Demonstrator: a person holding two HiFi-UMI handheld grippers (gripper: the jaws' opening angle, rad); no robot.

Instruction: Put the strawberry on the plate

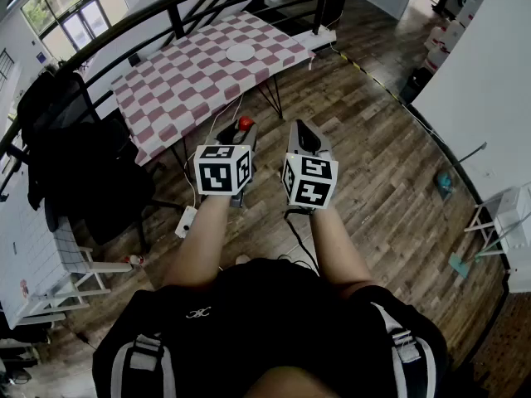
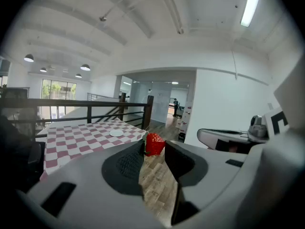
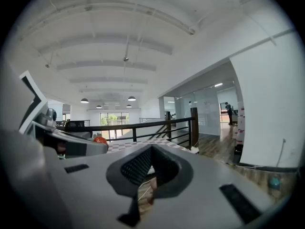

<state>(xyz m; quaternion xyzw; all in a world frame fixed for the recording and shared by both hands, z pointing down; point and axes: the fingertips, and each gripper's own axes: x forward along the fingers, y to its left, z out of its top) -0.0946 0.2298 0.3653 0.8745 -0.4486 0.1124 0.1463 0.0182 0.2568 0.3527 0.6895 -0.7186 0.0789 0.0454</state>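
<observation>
The left gripper [image 2: 153,150] is clamped on the strawberry [image 2: 155,143], held in the air short of the checkered table [image 1: 178,85]. The white plate [image 1: 241,53] sits on the table's far side by a black railing [image 1: 124,31]. The right gripper [image 1: 301,131] is closed and empty above the wooden floor [image 1: 373,164].

Glossy red strawberry [image 2: 154,143] against the matt grey plastic of the left hand-held gripper [image 2: 153,152], its dark pads [image 2: 127,164] rough-textured; checked cloth [image 1: 170,94] drapes the worktop [image 1: 282,60] under a smooth white plate [image 1: 241,52]; the floor [image 1: 373,172] is grained wood planks.
</observation>
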